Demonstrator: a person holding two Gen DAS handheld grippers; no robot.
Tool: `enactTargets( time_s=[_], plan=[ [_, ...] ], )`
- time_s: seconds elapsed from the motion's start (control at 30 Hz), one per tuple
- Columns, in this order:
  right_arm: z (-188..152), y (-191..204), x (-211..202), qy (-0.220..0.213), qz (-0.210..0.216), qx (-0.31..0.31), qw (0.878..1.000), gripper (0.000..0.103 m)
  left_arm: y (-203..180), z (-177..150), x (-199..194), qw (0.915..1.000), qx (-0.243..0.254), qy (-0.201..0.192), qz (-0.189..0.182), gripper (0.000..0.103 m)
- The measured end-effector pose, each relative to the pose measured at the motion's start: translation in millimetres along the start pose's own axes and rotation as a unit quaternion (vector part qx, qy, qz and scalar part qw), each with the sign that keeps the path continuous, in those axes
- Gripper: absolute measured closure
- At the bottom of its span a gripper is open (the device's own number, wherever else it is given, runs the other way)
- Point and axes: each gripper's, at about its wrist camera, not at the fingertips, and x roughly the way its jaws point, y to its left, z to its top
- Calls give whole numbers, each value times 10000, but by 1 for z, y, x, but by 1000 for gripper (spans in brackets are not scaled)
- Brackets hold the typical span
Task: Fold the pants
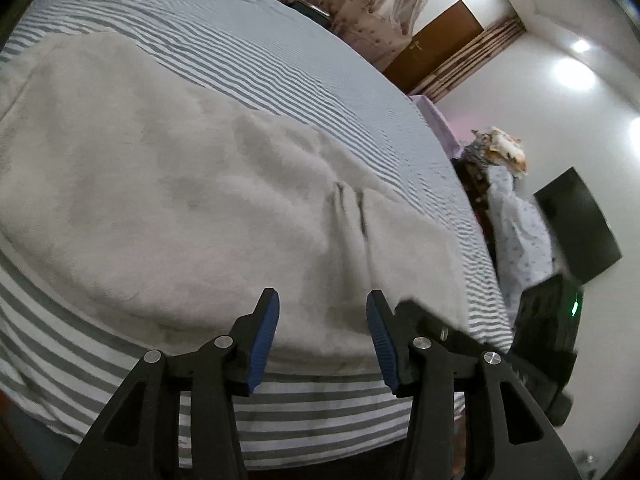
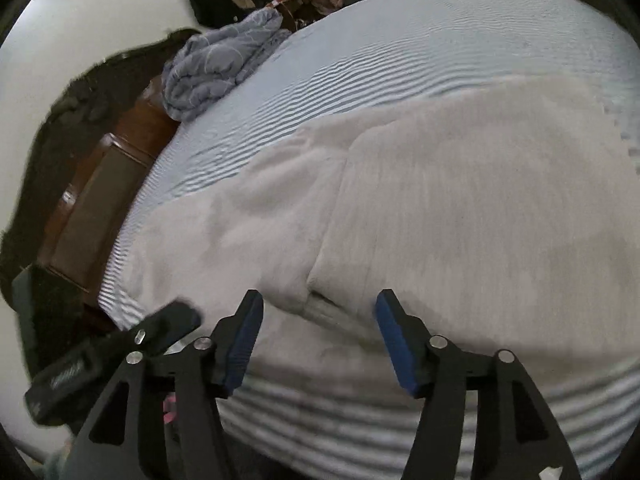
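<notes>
Left wrist view: pale grey fleecy pants (image 1: 192, 184) lie spread across a striped bed (image 1: 320, 64), reaching its near edge. The left gripper (image 1: 323, 320) hovers above that edge, jaws apart, holding nothing.

Right wrist view: the right gripper (image 2: 319, 320) hangs over the pants' folded layer (image 2: 460, 208) near the bed's near edge, jaws apart and empty. A crumpled blue blanket (image 2: 216, 68) sits at the far-left edge.

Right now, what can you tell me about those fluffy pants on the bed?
The pants are pale grey-white and look soft and fleecy, like plush. They lie spread flat on the striped bed, near its front edge. In the right view one layer lies folded over another, with a straight edge running up the middle. In the left view a small pinched crease stands up in the fabric. Only the bed touches them; both sets of tongs are open with nothing held.
</notes>
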Motion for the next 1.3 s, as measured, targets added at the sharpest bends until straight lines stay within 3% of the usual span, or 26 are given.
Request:
enactTargets(
  time_s=[0.17, 0.37, 0.67, 0.83, 0.9, 0.93, 0.97, 1.0, 1.1, 1.3],
  plan=[
    [-15, -12, 5, 164, 324, 476, 9982, 46, -13, 3, 16, 9985, -123, 383, -366, 51],
    [-9, -42, -1, -96, 505, 959, 9941, 47, -29, 7, 52, 9958, -165, 850, -286, 51],
    [-1, -135, -58, -982, 435, 2205, 9694, 50, -60, 20, 83, 9954, -114, 946, -53, 49],
    [-7, -174, -65, -1018, 824, 2823, 9503, 78, -71, 23, 107, 9927, -55, 1121, 448, 49],
    [-9, -174, -64, -993, 735, 2723, 9542, 82, -77, 23, 110, 9932, 31, 1008, 582, 58],
    [-9, -173, -63, -990, 738, 2677, 9555, 82, -82, 22, 112, 9924, 154, 999, 697, 66],
    [-8, -174, -62, -992, 779, 2704, 9545, 83, -86, 21, 115, 9913, 254, 1033, 780, 83],
    [-7, -176, -62, -986, 829, 2769, 9522, 83, -89, 19, 116, 9903, 331, 1060, 839, 86],
    [-7, -176, -60, -957, 832, 2771, 9524, 85, -96, 15, 114, 9889, 500, 967, 1007, 92],
    [-6, -172, -65, -940, 739, 2608, 9580, 89, -101, 11, 99, 9905, 463, 773, 1034, 93]
  ],
)
